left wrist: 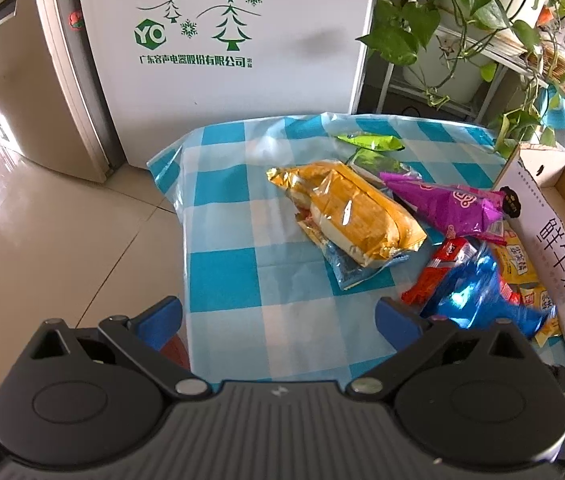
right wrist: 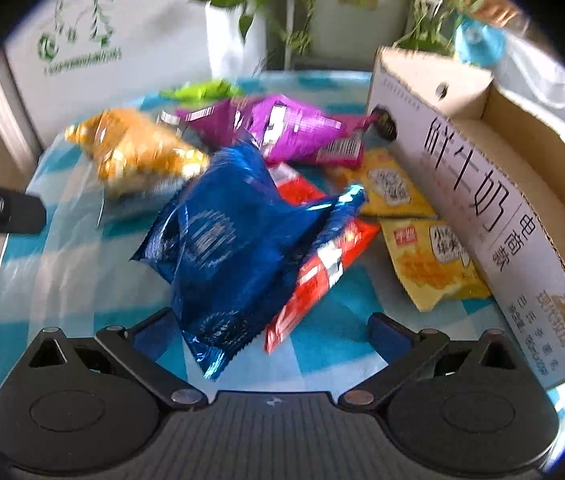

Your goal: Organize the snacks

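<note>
Snack packets lie in a loose pile on a blue-checked tablecloth [left wrist: 238,216]. A gold bread packet [left wrist: 354,212] sits in the middle, with a purple packet [left wrist: 446,202] and green packets [left wrist: 370,142] behind it. A shiny blue packet [right wrist: 226,240] lies over a red packet [right wrist: 322,264], beside yellow packets [right wrist: 430,264]. An open cardboard box [right wrist: 482,200] stands at the right. My left gripper [left wrist: 278,316] is open over bare cloth near the table's front. My right gripper [right wrist: 266,332] is open, its fingers on either side of the blue packet's near end.
A white refrigerator [left wrist: 226,40] with green tree printing stands behind the table. Leafy potted plants [left wrist: 462,12] on a rack crowd the back right. Tiled floor [left wrist: 42,220] lies to the left of the table's edge.
</note>
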Demonstrator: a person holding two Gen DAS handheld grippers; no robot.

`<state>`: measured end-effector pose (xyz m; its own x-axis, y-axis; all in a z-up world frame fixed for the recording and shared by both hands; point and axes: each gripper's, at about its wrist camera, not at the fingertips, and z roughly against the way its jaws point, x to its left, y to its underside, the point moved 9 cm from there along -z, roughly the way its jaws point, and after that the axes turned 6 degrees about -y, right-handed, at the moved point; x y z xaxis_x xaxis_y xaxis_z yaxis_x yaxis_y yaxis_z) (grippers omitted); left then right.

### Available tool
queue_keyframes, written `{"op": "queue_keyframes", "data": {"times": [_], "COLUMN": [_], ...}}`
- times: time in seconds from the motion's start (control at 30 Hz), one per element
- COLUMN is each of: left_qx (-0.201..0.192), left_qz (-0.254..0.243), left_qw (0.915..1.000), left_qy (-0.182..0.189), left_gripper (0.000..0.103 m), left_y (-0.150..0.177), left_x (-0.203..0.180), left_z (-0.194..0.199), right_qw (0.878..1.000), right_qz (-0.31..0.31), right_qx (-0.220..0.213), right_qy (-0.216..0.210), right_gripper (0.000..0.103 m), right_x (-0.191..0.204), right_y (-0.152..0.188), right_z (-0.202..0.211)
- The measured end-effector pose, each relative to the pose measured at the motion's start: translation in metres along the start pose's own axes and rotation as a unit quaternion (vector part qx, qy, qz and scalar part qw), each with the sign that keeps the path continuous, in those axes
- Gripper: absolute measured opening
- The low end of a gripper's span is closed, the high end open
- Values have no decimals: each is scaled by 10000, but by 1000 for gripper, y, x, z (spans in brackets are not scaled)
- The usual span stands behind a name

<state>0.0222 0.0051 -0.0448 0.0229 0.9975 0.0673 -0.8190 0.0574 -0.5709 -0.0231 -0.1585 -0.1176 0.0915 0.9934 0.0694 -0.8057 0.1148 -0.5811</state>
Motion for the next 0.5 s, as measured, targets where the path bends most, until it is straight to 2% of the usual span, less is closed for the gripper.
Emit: {"op": "queue_keyframes", "data": {"times": [0.1,0.3,0.43,0.5], "left_qx": [-33,-53,-73,-90], "left_qz": [0,71,85,48], "left_qw": [9999,9999,9999,9999], "left_qy": [-122,-144,-106,-125], "left_gripper": [102,102,102,102], "left_y": [-1,-1,-1,0], "left_x": [4,9,4,1], "left_z": [2,8,12,14], "right_qw": [9999,9998,9994,9991], "right_qz": [-30,195,243,316], "right_qx": [166,79,201,239], "right_qy": [9,69,-160,-133], "right_gripper": [103,103,103,103], "right_x": [-1,-4,-15,-18], "right_y": [-1,-19,-35,-42], "right_z": [12,46,61,64]}}
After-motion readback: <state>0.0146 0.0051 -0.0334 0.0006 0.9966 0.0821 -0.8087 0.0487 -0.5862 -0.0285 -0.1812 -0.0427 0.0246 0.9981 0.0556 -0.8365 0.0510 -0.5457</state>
